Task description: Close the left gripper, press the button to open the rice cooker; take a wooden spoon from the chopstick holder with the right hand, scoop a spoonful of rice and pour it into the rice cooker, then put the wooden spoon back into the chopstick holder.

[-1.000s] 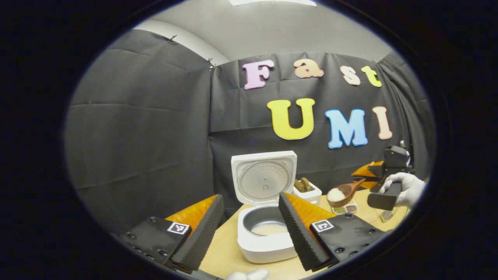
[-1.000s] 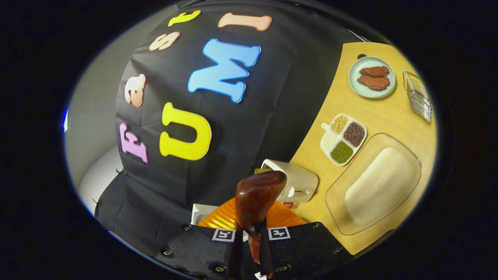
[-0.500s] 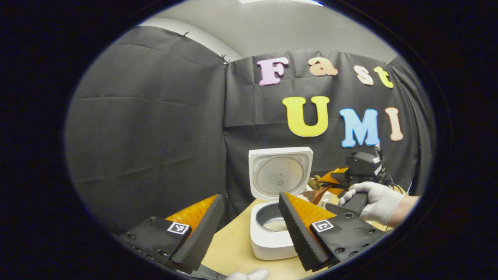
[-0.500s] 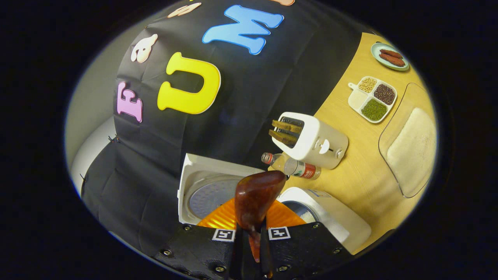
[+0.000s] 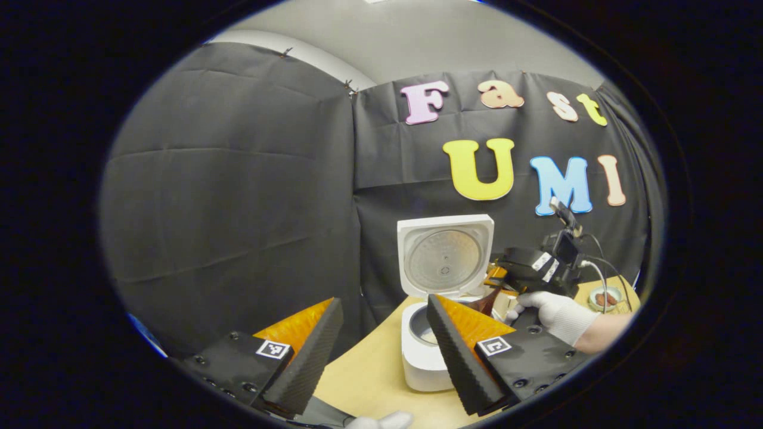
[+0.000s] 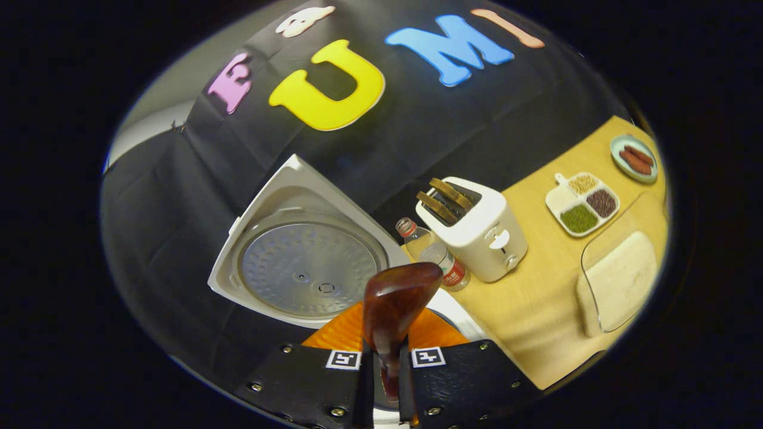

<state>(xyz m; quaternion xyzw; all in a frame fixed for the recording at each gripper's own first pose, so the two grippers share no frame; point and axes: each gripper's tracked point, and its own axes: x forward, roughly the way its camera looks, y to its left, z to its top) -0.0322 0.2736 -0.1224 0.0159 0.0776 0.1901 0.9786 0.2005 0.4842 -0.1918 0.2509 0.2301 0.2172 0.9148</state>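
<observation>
The white rice cooker (image 5: 424,363) stands on the wooden table with its lid (image 5: 444,257) up, and pale rice shows in the pot. My left gripper (image 5: 381,351) hangs open and empty, short of the cooker. Farther off, a gloved hand (image 5: 554,313) holds my right gripper (image 5: 498,285) beside the raised lid, with the wooden spoon (image 5: 486,301) tipped down over the pot. In the right gripper view my right gripper (image 6: 386,381) is shut on the spoon's handle. The back of the spoon's bowl (image 6: 393,298) faces the camera, in front of the lid (image 6: 304,262), so its contents are hidden.
Right of the cooker stand a white toaster (image 6: 477,235) with bread slices and a lying plastic bottle (image 6: 434,255). Beyond are a divided dish of grains (image 6: 581,202), a clear tray of rice (image 6: 623,280) and a small plate of sausages (image 6: 635,158).
My right gripper carried the spoon from beside the rice tray to the open cooker and tilted it over the pot. The left gripper swung left, still open.
</observation>
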